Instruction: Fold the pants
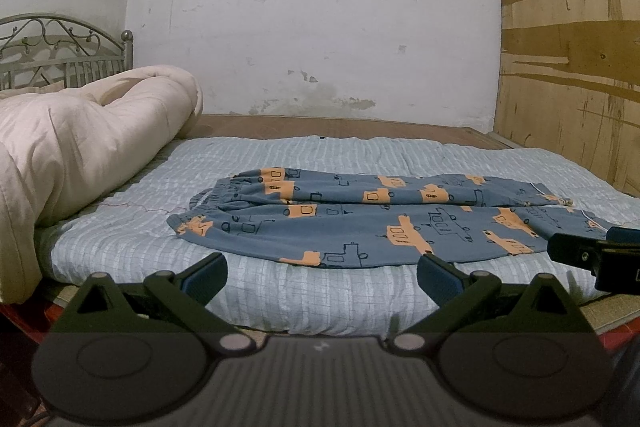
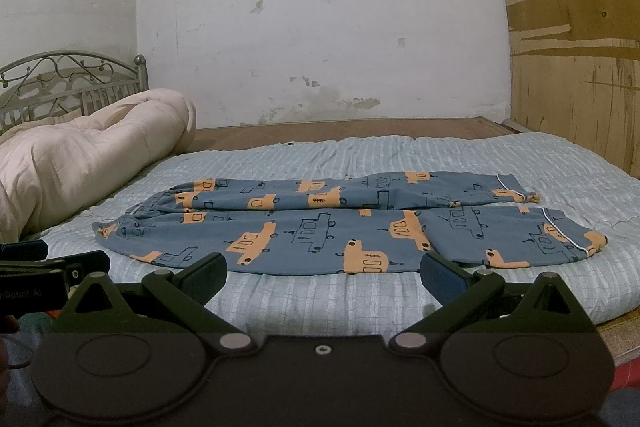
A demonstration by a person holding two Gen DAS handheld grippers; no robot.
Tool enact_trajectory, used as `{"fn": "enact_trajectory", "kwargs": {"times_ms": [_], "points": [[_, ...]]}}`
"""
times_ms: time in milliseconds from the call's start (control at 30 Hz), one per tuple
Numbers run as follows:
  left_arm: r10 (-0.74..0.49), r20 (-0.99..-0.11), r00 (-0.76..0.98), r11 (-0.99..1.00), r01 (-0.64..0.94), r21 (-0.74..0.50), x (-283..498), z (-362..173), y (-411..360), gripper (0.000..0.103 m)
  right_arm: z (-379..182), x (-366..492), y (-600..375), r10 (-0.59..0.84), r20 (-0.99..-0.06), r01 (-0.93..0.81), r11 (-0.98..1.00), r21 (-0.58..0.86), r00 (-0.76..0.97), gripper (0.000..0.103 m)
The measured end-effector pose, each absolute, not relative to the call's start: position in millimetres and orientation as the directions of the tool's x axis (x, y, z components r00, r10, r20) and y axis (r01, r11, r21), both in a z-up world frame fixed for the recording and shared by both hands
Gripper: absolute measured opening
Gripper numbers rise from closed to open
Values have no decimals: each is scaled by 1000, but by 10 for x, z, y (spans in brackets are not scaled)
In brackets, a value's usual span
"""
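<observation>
Since both grippers, left [image 1: 322, 277] and right [image 2: 323, 277], hover wide apart and empty off the bed's [image 2: 320, 301] near edge, I'd say no fold has begun. Pants [image 2: 320, 227] lie flat mid-bed, waistband left; next move probably calls for pinching the near edge.

Rolled cream duvet [image 1: 80, 143] beside metal headboard [image 1: 60, 47] — pale checked mattress pad [image 1: 320, 299].

The left gripper [image 1: 322, 277] is held level with its two fingers spread wide and nothing between them. The right gripper [image 2: 323, 277] sits just to its right at the same height, likewise gaping and empty.
</observation>
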State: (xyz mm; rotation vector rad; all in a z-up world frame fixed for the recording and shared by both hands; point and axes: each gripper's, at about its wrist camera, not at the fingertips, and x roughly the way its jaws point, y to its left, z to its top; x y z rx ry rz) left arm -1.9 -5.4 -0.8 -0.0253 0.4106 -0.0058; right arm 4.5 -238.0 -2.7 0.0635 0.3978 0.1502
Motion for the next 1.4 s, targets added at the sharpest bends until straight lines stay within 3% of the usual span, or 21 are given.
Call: {"fn": "enact_trajectory", "kwargs": {"times_ms": [600,1000,1400], "points": [[-9,-413,911,1000,-4,-30,-16,-44,-32,102,-31,49,-2385,156,-385,-131,987,90,910,102],[-4,-583,813,998,-30,-49,234,-122,44,102,-34,284,-2461,150,-479,-117,988,98,865,102],[-11,-653,757,998,-37,-60,589,-8,70,102,79,714,-2497,215,-562,-177,977,122,799,102]]}}
